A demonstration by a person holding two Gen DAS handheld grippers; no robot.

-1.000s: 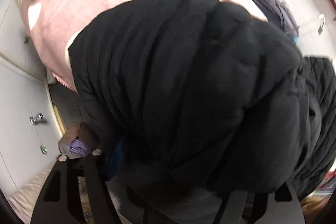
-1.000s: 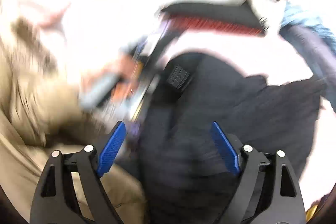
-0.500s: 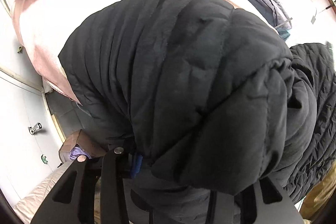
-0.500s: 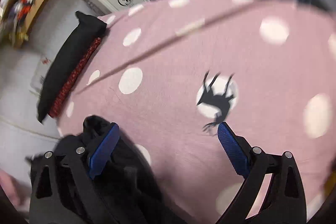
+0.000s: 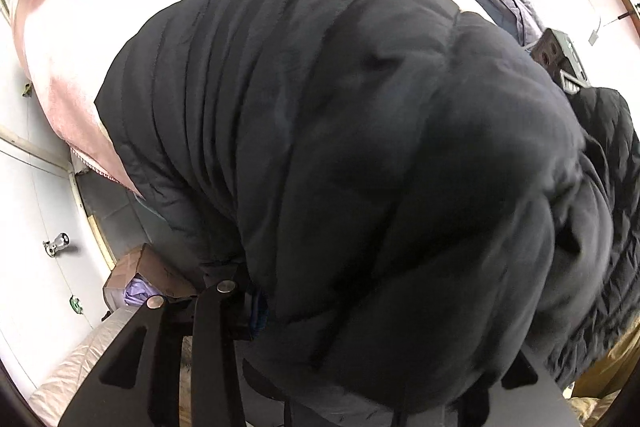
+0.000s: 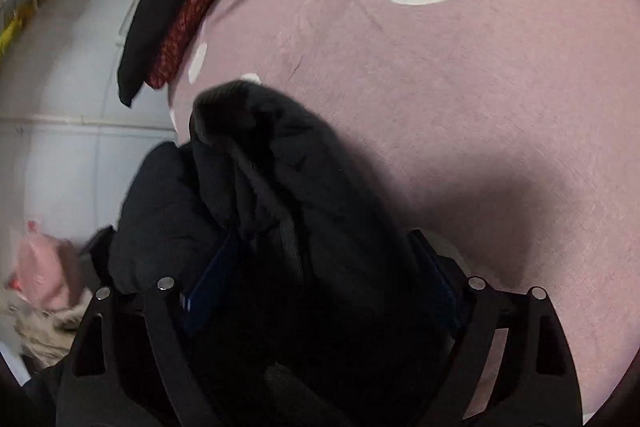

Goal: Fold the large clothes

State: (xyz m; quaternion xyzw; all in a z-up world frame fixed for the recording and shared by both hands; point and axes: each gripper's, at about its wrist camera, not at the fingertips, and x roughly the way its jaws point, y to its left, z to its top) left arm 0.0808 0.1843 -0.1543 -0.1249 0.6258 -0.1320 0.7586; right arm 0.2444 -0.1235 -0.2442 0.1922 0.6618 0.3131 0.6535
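— Where is the black puffer jacket?

— We see it heaped at the near edge of a bed with a pink spotted blanket. It looks soft, bulky and slippery, so we would pinch a hem or cuff, not the padding.

— And the tongs?

— Our left gripper has narrowed and appears to clamp a thick fold. Our right gripper stands wide, just easing inward, jacket bunched between its jaws; we cannot tell if it presses yet.
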